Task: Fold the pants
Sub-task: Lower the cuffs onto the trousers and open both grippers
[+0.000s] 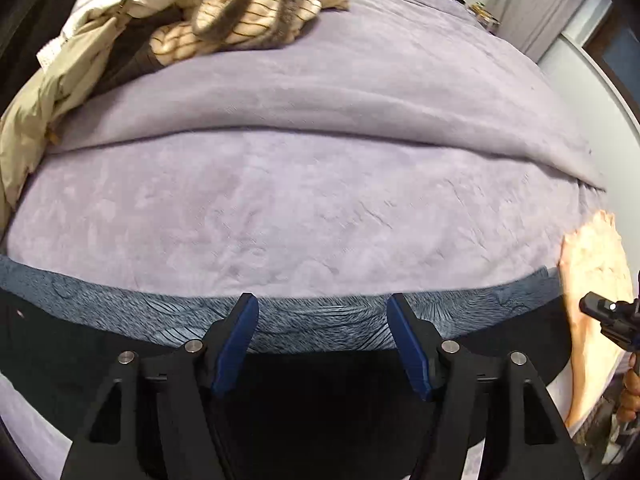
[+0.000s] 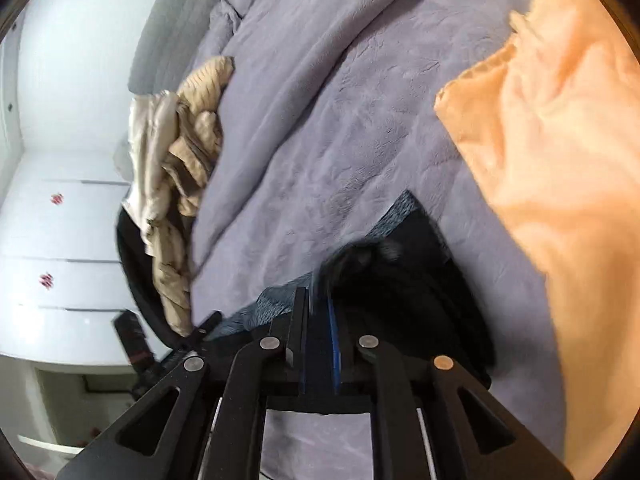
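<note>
Black pants point(image 2: 420, 280) pinched in right tongs point(image 2: 320, 300); left tongs point(image 1: 322, 312) empty.

One pair of dark pants point(image 1: 120, 312), two grippers, one orange cloth point(image 2: 560, 200).

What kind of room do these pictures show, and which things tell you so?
Most likely a bedroom. A wide bed with a purple blanket fills both views, loose clothes lie piled on it, and white cupboard doors stand beside it.
</note>
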